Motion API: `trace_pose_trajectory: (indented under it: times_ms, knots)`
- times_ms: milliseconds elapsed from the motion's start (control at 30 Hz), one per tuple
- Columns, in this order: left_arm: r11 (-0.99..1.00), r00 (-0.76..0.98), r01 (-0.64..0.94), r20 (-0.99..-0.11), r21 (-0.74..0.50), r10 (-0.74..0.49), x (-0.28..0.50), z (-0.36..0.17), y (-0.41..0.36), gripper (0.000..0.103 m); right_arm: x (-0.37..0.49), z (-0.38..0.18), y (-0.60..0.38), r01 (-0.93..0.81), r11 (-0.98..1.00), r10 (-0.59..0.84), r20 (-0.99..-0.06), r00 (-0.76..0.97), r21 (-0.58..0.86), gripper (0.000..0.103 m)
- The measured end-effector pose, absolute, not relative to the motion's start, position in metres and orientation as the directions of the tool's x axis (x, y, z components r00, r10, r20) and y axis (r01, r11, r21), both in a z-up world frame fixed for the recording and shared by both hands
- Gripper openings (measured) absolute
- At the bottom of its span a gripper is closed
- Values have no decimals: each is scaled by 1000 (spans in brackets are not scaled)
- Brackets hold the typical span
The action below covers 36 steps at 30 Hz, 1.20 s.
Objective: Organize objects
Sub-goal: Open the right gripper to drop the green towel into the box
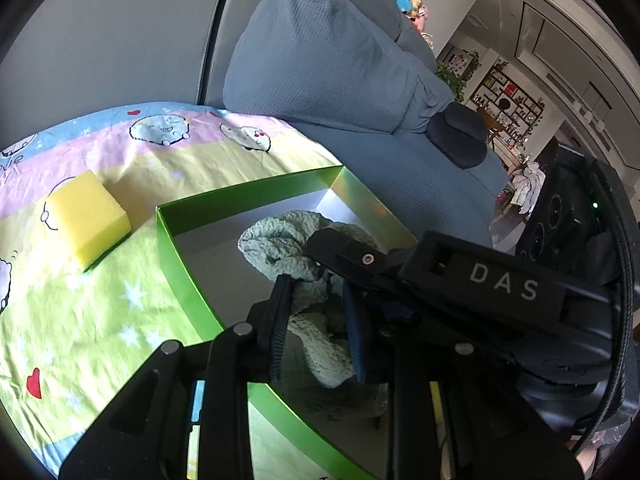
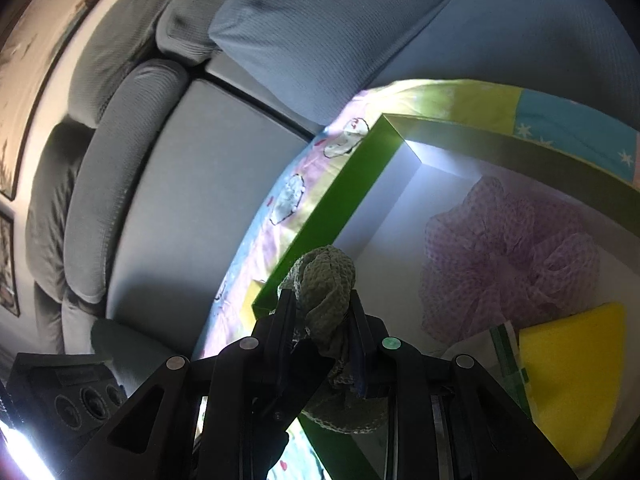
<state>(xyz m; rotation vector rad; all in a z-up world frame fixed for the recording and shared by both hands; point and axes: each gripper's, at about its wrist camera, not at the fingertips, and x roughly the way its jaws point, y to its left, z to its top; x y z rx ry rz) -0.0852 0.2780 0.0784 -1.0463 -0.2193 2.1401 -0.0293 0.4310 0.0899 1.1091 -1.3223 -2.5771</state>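
A pale green knitted cloth (image 1: 298, 256) hangs over the inside of a green-walled box (image 1: 182, 276). My left gripper (image 1: 318, 316) is shut on the cloth's lower part. My right gripper (image 2: 322, 312) is shut on the same cloth (image 2: 326, 284), bunched between its fingers above the box's green wall (image 2: 344, 204); it also reaches across in the left wrist view (image 1: 400, 268). Inside the box lie a purple mesh bath pouf (image 2: 512, 248) and a yellow sponge (image 2: 572, 364). Another yellow sponge (image 1: 90, 216) lies outside the box on the patterned sheet.
The box stands on a colourful cartoon sheet (image 1: 88, 320) spread over a grey sofa (image 1: 120, 40). A blue-grey cushion (image 1: 328, 60) leans behind the box. A small packet (image 2: 504, 344) lies beside the sponge in the box.
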Motion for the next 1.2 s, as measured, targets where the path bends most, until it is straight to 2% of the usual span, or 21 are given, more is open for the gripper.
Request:
trace_pose_trajectory:
  times_ms: [300, 400, 567, 733, 867, 900, 1000, 1033, 1100, 1200]
  knots:
    - [-721, -400, -542, -621, -432, 673, -79, 77, 280, 24, -25, 92, 433, -323, -666, -275, -623, -732, 673, 28]
    - [-717, -397, -540, -617, -441, 679, -77, 78, 278, 26, -22, 98, 431, -347, -699, -212, -645, -734, 626, 28]
    - [-719, -405, -543, -614, -435, 678, -75, 83, 276, 28, -18, 101, 434, -344, -687, -208, -627, -751, 640, 27]
    - [-700, -379, -529, -605, -479, 700, -71, 83, 272, 28, -13, 100, 437, -355, -669, -207, -622, -755, 653, 27]
    - [-695, -372, -536, -604, -480, 705, -65, 88, 270, 37, -7, 103, 438, -356, -661, -202, -613, -764, 660, 28]
    - [-690, -377, -536, -594, -485, 711, -63, 90, 268, 37, -7, 104, 438, -356, -660, -198, -611, -766, 661, 28]
    - [-695, -394, -538, -587, -477, 708, -58, 95, 265, 40, 0, 108, 439, -360, -655, -182, -601, -778, 665, 41]
    - [-697, -400, -539, -586, -472, 705, -56, 96, 264, 44, 2, 109, 440, -357, -653, -178, -594, -784, 668, 43]
    - [-691, -399, -543, -577, -477, 713, -52, 97, 262, 50, 6, 111, 440, -349, -650, -179, -583, -793, 675, 43]
    - [-690, -402, -535, -571, -488, 716, -50, 100, 258, 50, 9, 115, 440, -343, -652, -175, -574, -800, 676, 45]
